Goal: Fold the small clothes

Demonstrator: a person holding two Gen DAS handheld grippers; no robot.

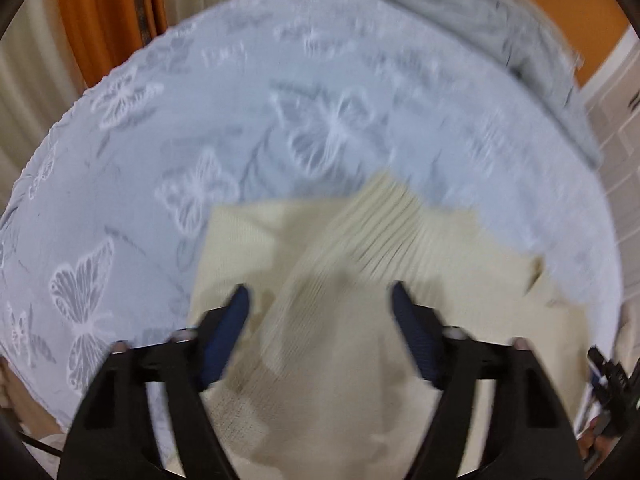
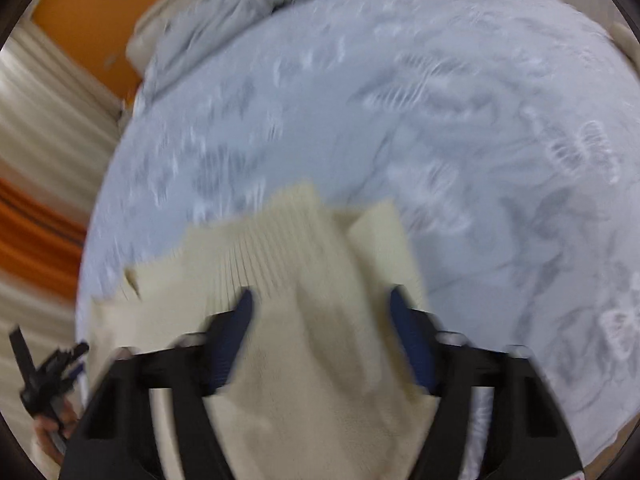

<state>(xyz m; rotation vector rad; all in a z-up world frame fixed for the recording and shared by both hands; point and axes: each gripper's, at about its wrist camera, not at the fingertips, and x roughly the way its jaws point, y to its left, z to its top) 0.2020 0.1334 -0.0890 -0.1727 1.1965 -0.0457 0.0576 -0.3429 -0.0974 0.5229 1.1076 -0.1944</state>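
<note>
Sweater [image 1: 344,344] lies cream and partly folded on the bed [image 1: 200,128], beneath both tongs, left [image 1: 322,300] and right [image 2: 320,304], each spread apart, gripping nothing. Likely mid-fold; next, pinch an edge and carry it across. Beyond, a grey duvet [image 1: 480,20].

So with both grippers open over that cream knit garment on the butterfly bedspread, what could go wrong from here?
1. Both views are motion-blurred, so the left gripper and right gripper may close off target on the cream ribbed knit garment.
2. A ribbed part lies over the flat layers; a pinch might catch only one layer and undo the fold.
3. Closing low could also snag the pale blue butterfly-print bedspread.
</note>
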